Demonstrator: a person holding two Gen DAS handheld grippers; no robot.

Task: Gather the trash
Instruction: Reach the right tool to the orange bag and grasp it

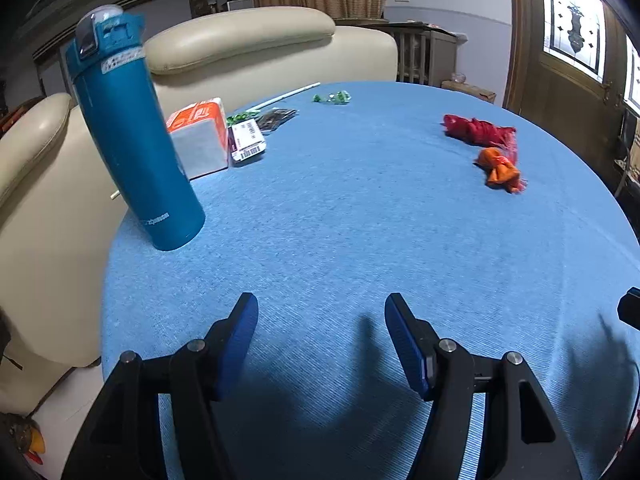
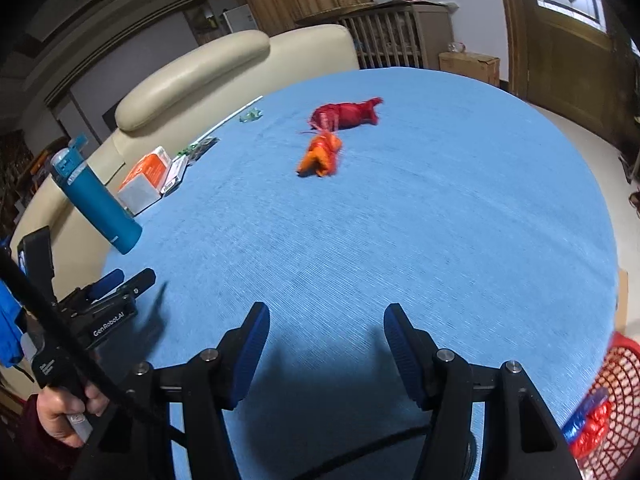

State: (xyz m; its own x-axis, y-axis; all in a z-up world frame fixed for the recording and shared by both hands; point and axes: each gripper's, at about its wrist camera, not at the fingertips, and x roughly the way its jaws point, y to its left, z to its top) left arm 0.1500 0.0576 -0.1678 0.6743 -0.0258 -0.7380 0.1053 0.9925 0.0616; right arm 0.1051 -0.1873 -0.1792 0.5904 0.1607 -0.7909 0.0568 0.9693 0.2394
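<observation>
Blue cloth covers a round bench (image 1: 360,220) that stands against a cream leather sofa (image 1: 240,40), with a curtain, a slatted cabinet and a wooden door with patterned glass behind. Two pieces of crumpled trash lie out in the open on the cloth: an orange wrapper (image 1: 498,169) and, just beyond it and touching or nearly so, a red wrapper (image 1: 478,129); thin red strands trail between them. Both sit well ahead of the two grippers and neither is touched.

Near the sofa side of the bench a teal bottle (image 1: 128,132) stands upright at the edge. Behind it rests an orange-and-white tissue pack (image 1: 200,136), with a small box bearing barcodes (image 1: 247,140) just beside it, a dark packet and green scraps (image 1: 332,98) farther back, and a white stick (image 1: 288,96) lying along the rim.

The left gripper (image 1: 321,312) hovers low over bare cloth, its blue-padded jaws spread wide and holding nothing. The right gripper (image 2: 326,320) does the same, jaws wide apart and empty, casting a shadow on the cloth beneath. From the right wrist view the left gripper appears at the bench's near left edge, gripped by a hand (image 2: 64,416). At the lower right, off the bench, a red mesh basket (image 2: 616,392) holds red and blue crumpled wrappers (image 2: 588,424).
</observation>
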